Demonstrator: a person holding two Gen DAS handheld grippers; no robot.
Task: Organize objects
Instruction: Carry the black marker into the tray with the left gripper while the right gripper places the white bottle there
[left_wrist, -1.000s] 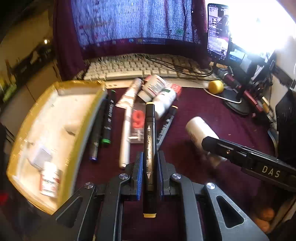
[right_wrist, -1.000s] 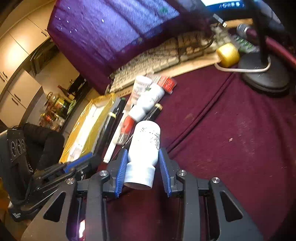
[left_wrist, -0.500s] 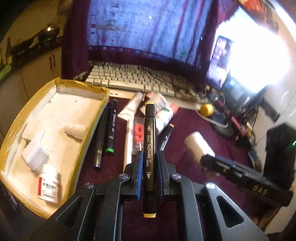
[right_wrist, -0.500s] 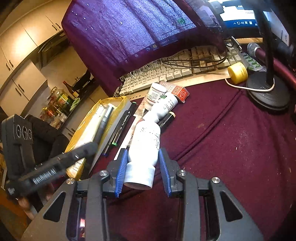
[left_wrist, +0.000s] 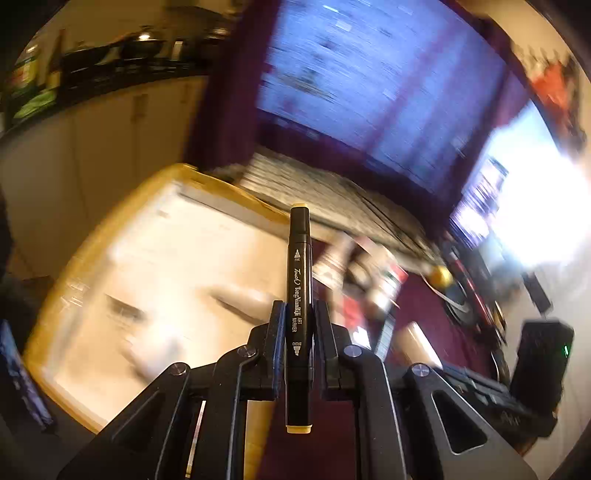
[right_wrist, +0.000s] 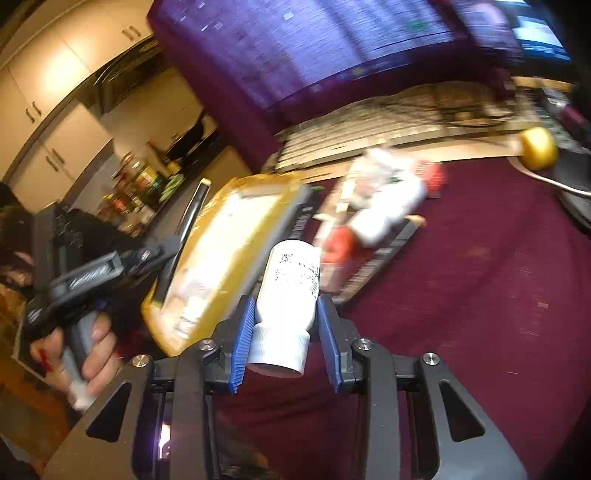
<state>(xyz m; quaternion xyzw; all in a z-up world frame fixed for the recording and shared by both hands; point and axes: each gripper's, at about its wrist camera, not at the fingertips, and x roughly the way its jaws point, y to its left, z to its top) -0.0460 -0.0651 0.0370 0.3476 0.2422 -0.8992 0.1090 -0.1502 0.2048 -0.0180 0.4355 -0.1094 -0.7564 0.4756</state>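
Note:
My left gripper (left_wrist: 299, 314) is shut on a black art marker (left_wrist: 298, 280) with a tan cap, held lifted over the right part of the yellow-rimmed white tray (left_wrist: 92, 243). My right gripper (right_wrist: 286, 314) is shut on a white plastic bottle (right_wrist: 290, 280), cap toward the camera, held above the maroon cloth just right of the tray (right_wrist: 258, 184). The left gripper with its marker also shows in the right wrist view (right_wrist: 177, 243), at the tray's left side. Blurred small white items lie in the tray.
A pile of markers, tubes and a red-and-white box (right_wrist: 384, 206) lies on the maroon cloth (right_wrist: 480, 295) right of the tray. Behind are a keyboard (right_wrist: 369, 125), a cloth-draped monitor (right_wrist: 314, 48), a yellow ball (right_wrist: 537, 147) and a mic stand.
My left gripper has swung left and up with the marker, now over the tray. My right gripper has carried the bottle left toward the tray. Both views are motion-blurred.

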